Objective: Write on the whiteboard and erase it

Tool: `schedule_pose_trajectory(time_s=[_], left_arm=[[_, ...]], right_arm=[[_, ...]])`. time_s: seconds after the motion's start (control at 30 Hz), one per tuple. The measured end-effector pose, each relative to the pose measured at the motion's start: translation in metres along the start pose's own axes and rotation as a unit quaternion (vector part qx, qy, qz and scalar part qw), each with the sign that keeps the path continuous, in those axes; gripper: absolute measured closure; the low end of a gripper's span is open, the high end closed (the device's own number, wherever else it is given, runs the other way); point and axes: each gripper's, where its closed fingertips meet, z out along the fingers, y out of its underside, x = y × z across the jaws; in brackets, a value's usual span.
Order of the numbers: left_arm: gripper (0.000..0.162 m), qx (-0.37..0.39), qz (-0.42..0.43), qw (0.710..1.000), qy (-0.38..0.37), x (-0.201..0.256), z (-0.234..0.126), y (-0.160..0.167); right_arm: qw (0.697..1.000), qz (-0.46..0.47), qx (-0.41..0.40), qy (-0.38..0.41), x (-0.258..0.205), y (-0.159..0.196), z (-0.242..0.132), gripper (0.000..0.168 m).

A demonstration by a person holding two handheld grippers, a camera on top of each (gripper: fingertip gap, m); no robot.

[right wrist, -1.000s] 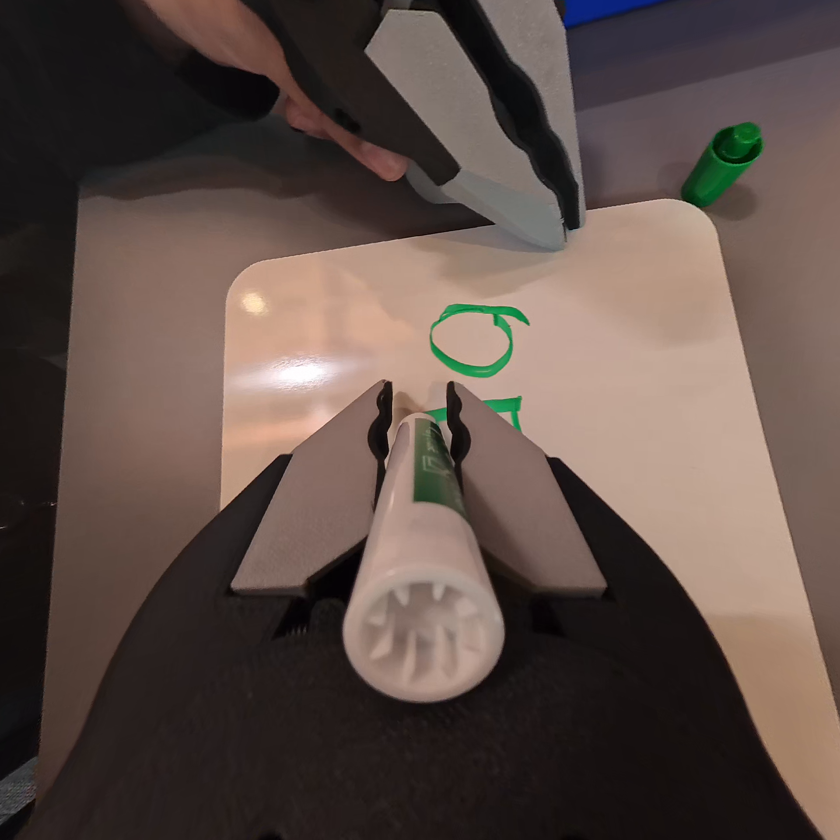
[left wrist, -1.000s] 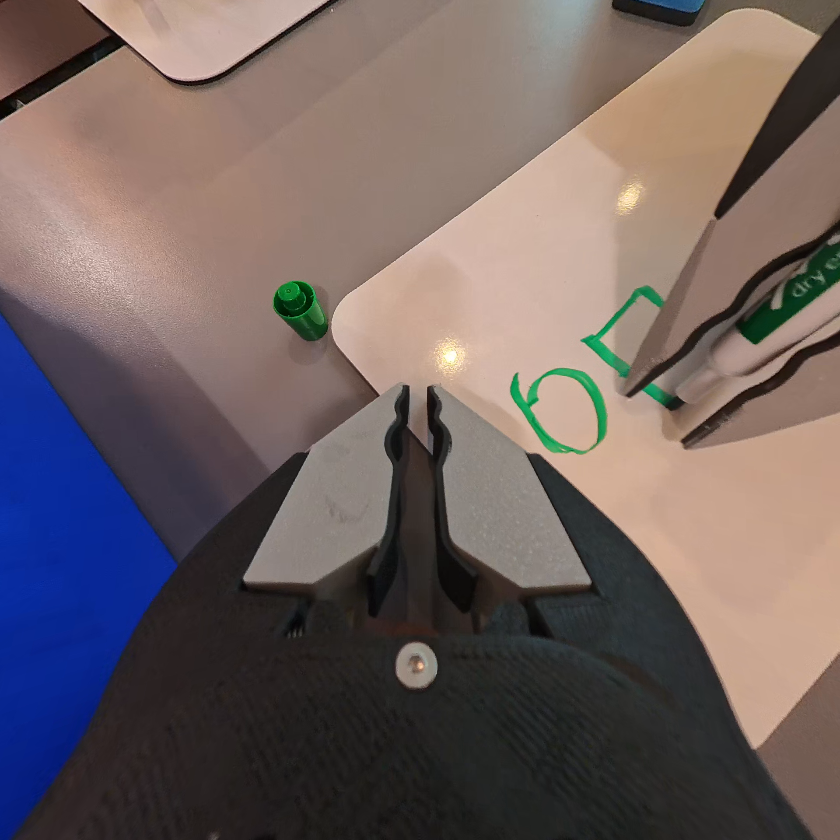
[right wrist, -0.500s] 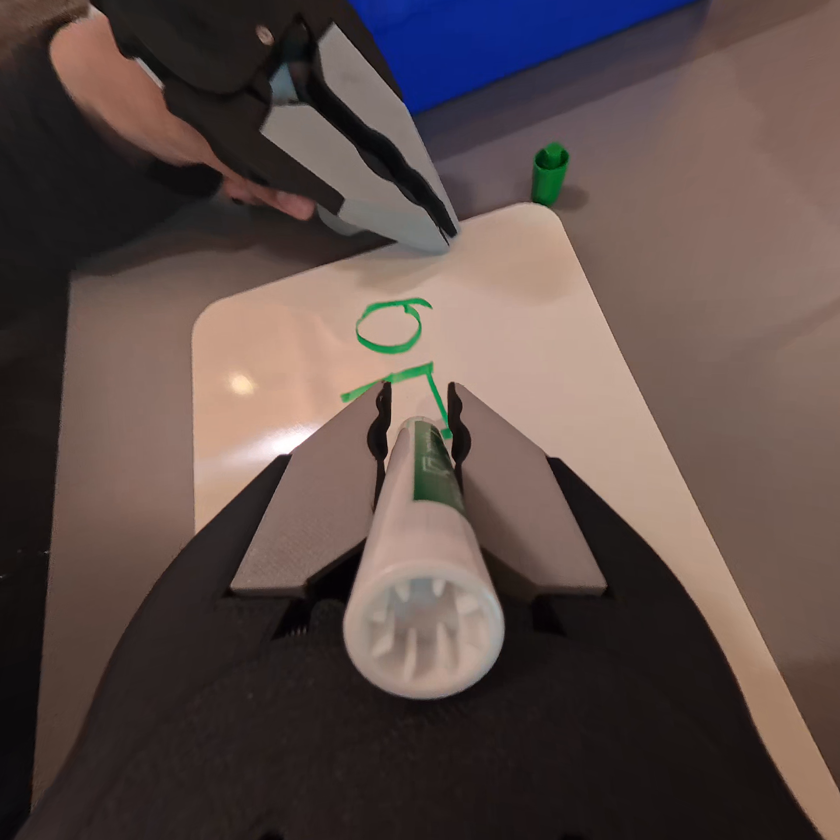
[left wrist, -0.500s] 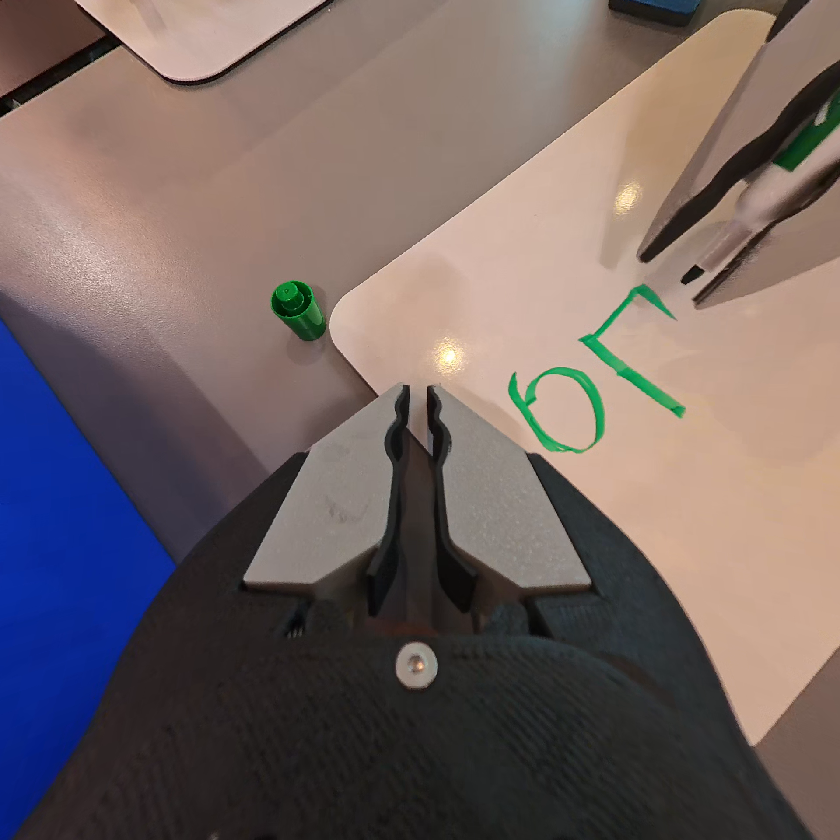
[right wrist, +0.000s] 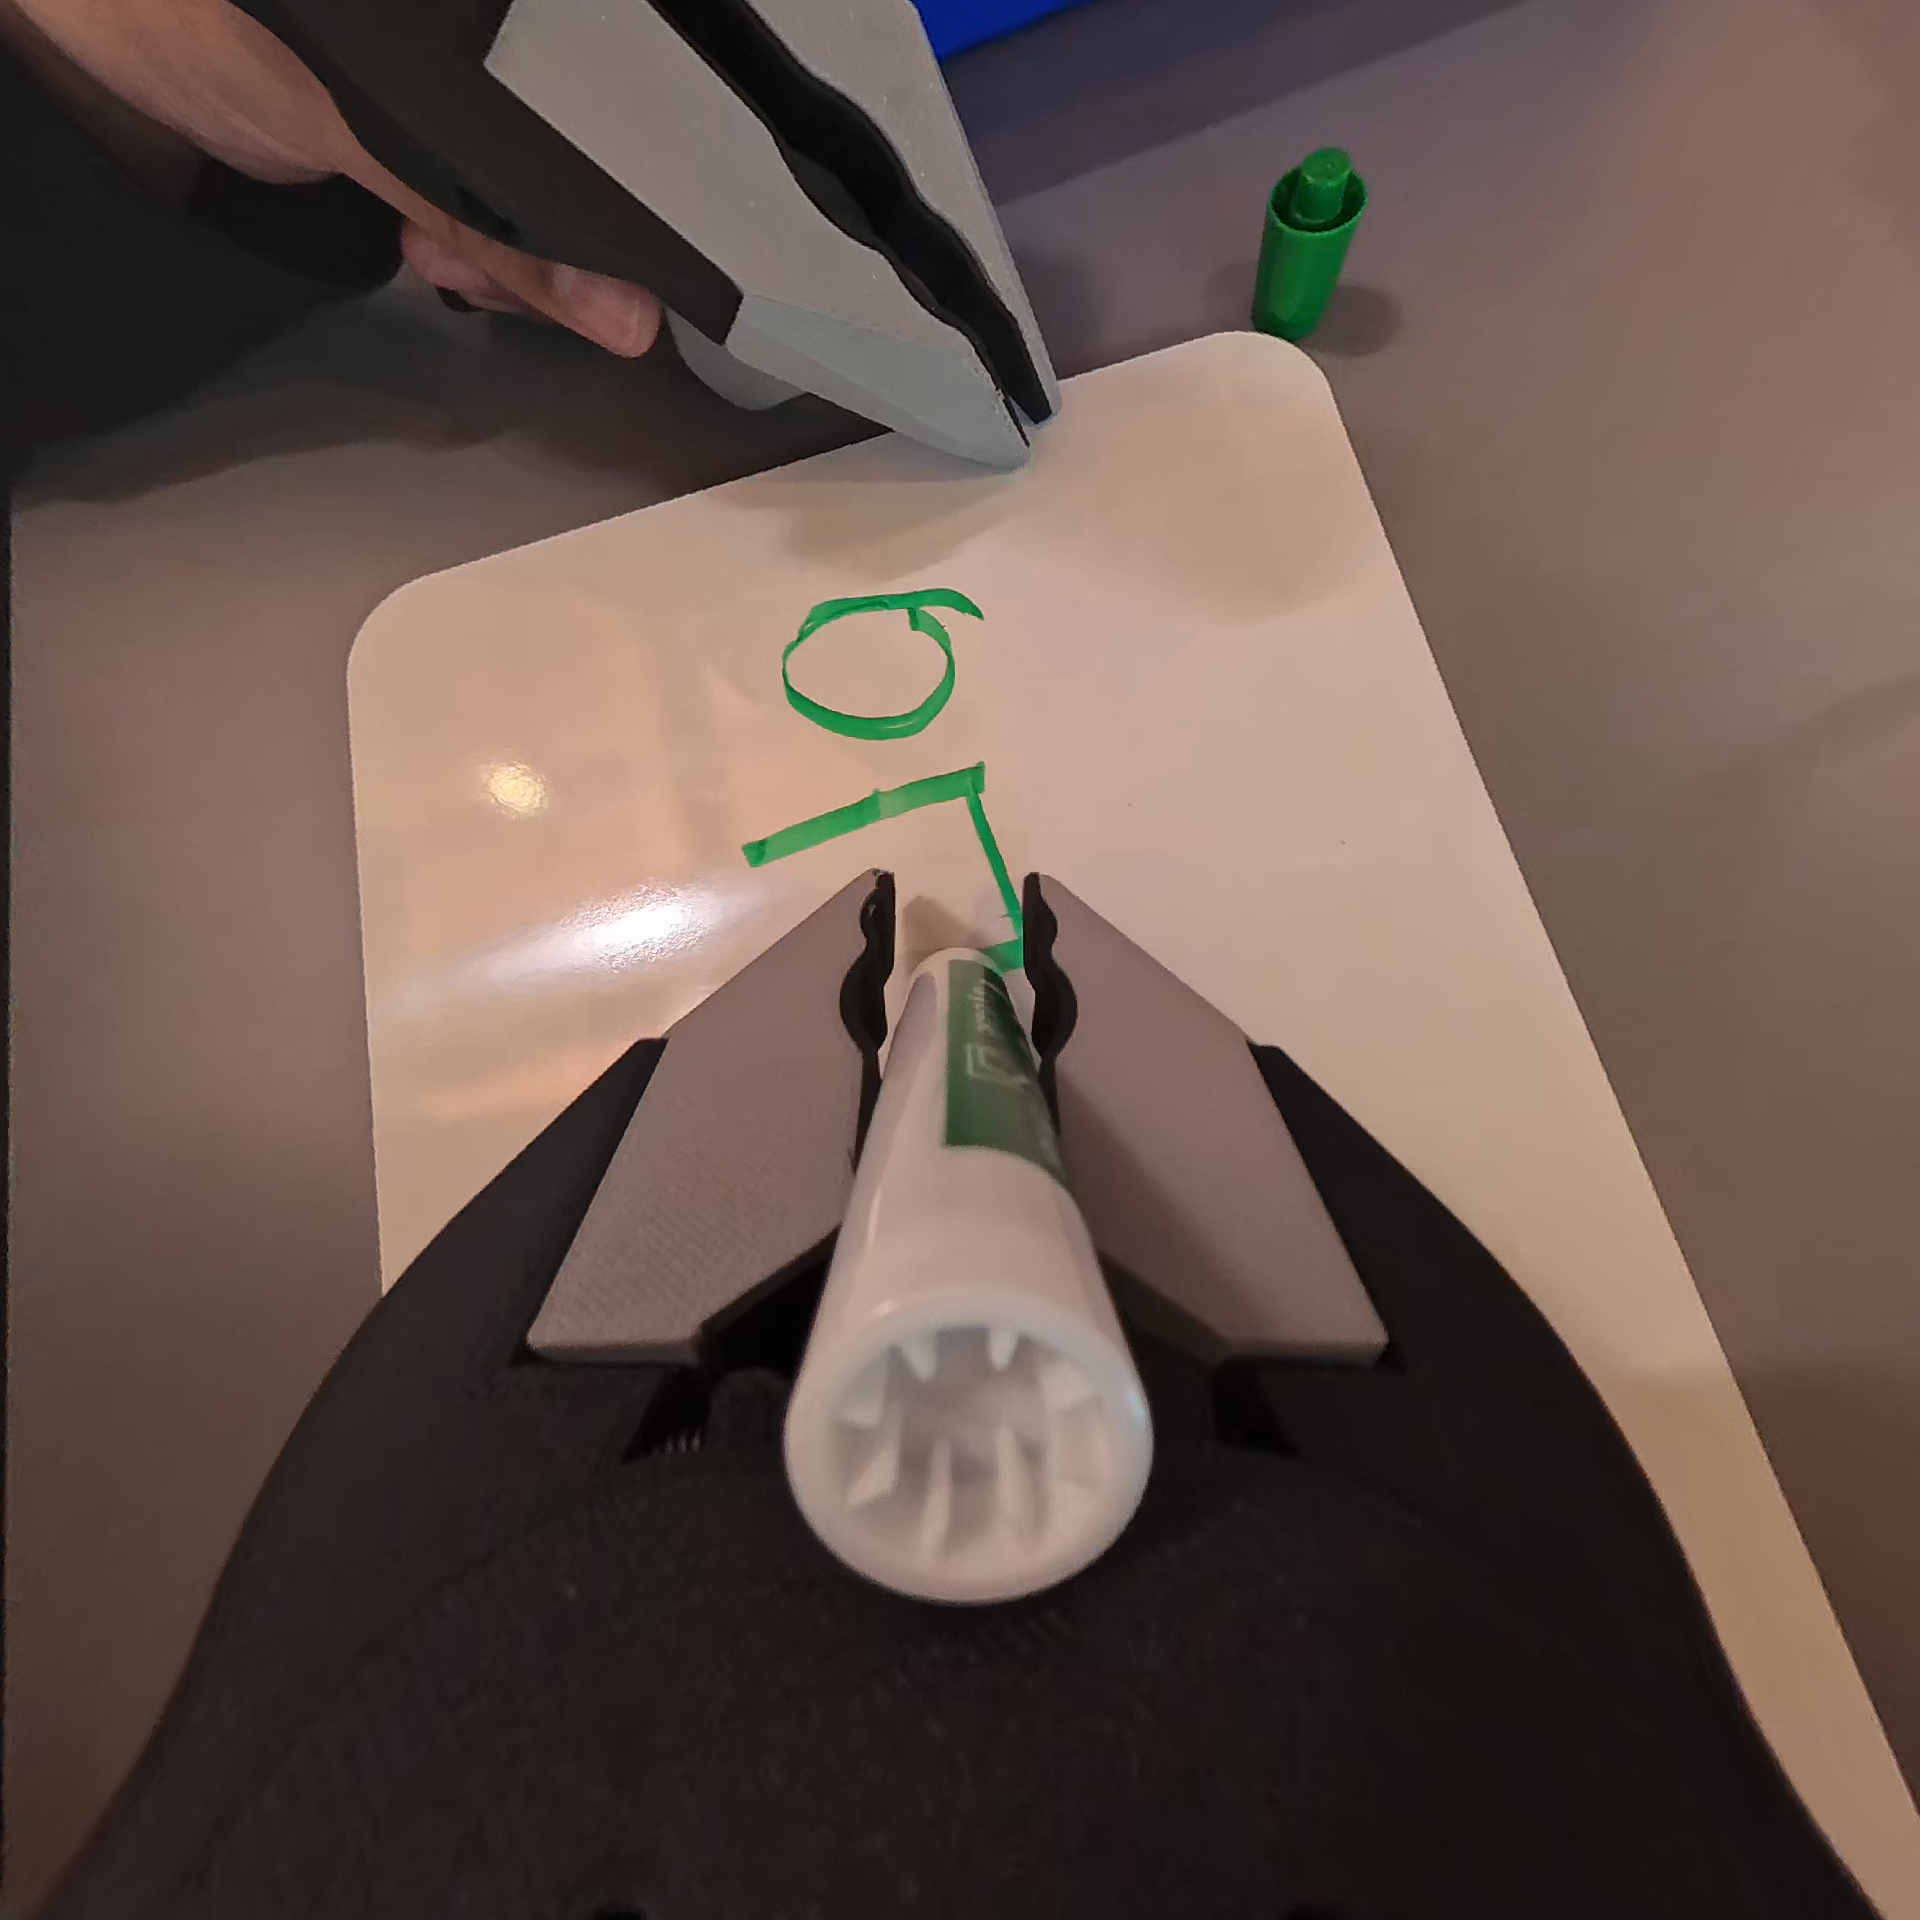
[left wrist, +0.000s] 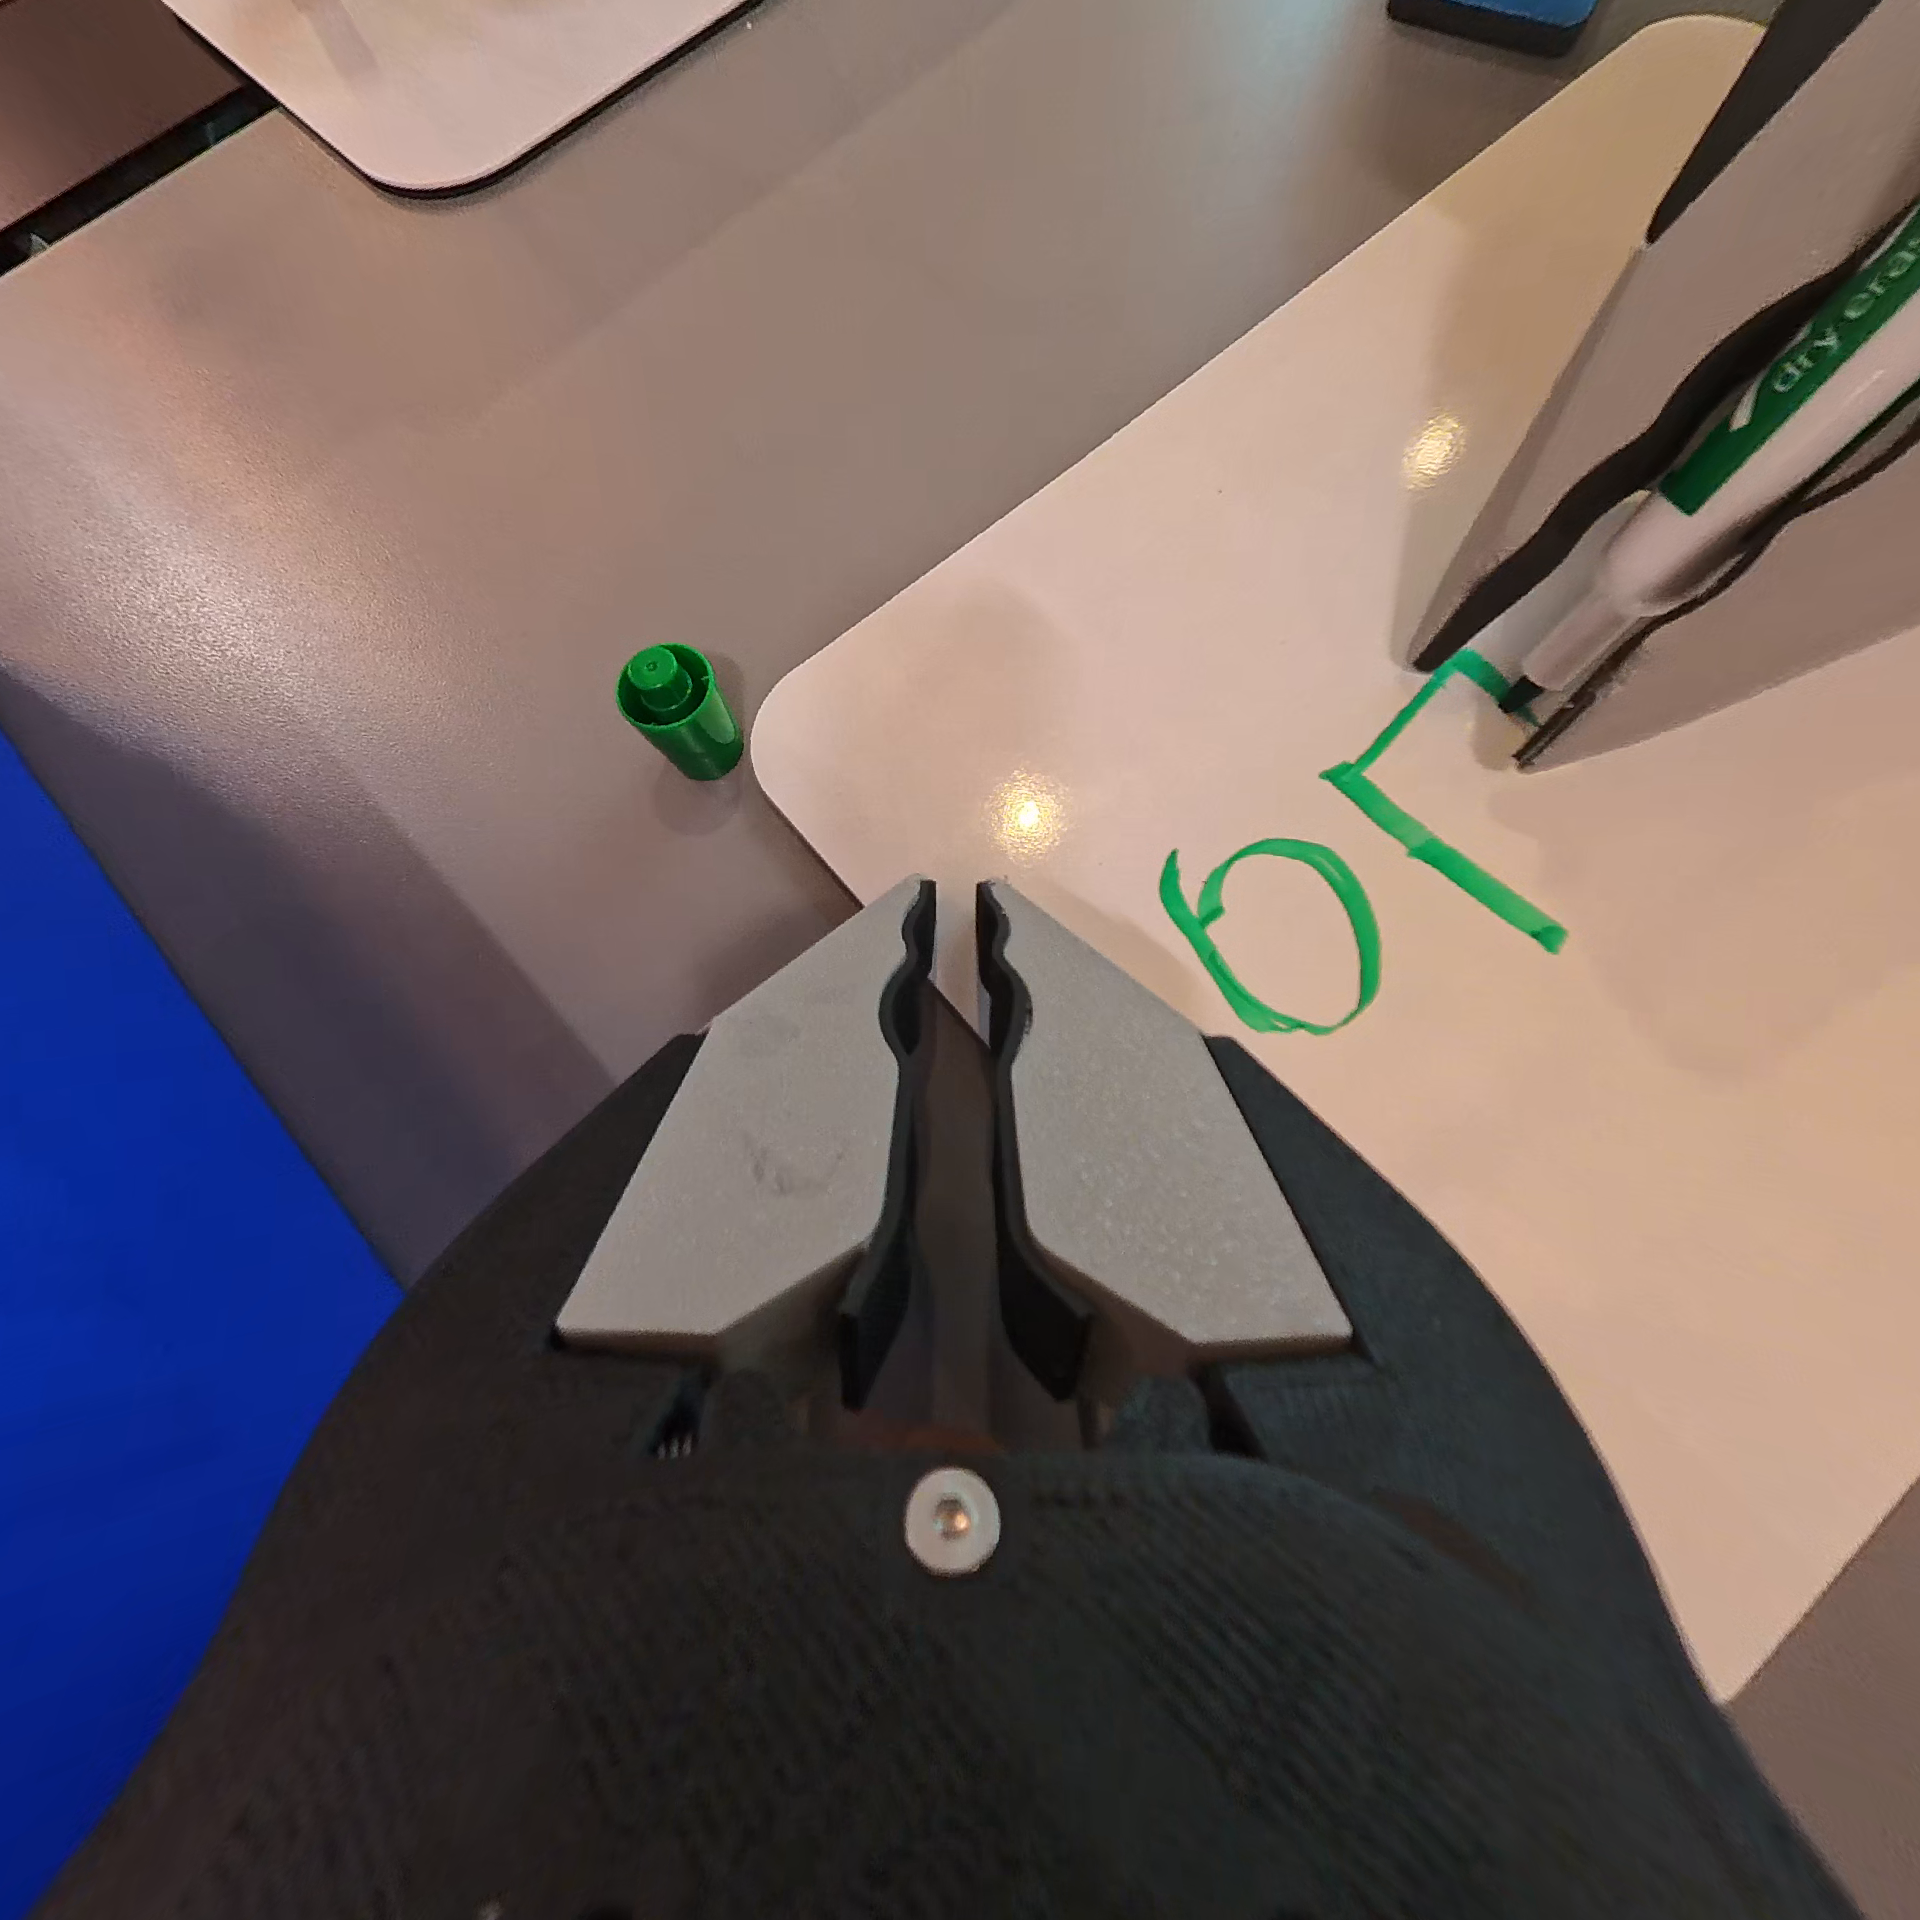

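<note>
- Gripping a white marker (right wrist: 971, 1226) with a green label band, the right hand-held gripper (right wrist: 954, 899) has its two grey fingers closed snugly against the barrel, whose open back end faces the right wrist camera.
- In the left wrist view the marker (left wrist: 1662, 551) slants down to the whiteboard (left wrist: 1195, 623), its dark tip touching the surface at the end of a green line.
- Green marks lie on the whiteboard (right wrist: 1195, 935): a closed loop (right wrist: 868, 665) with a small tail, and beside it an angular stroke (right wrist: 883, 821) made of straight segments that runs under the right hand-held gripper's fingertips.
- The left hand-held gripper (left wrist: 954, 894) holds nothing; its fingers stand almost together, with only a narrow slit between the black pads.
- Seen from the right wrist view, the left hand-held gripper (right wrist: 1023, 421) rests its tips on the far edge of the whiteboard, near a rounded corner, with a person's hand (right wrist: 540, 296) behind it.
- A green marker cap (left wrist: 681, 717) lies on the grey-brown tabletop (left wrist: 520, 416) just beside that corner, off the whiteboard.
- A second pale board (left wrist: 457, 83) lies at the far edge of the tabletop, well apart.
- A dark blue block (left wrist: 1496, 21) sits at the top edge of the left wrist view, mostly cut off.
- A bright blue surface (left wrist: 135, 1195) fills the left side of that view, beyond the tabletop edge.
</note>
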Motion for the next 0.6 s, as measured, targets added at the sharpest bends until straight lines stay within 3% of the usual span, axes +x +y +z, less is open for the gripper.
schedule_pose_trajectory(time_s=[0.6], left_arm=[[0.156, 0.000, -0.002, 1.000, 0.002, 0.000, 0.000, 0.000]], right_arm=[[0.997, -0.043, -0.037, -0.054, -0.040, 0.010, -0.001, 0.145]])
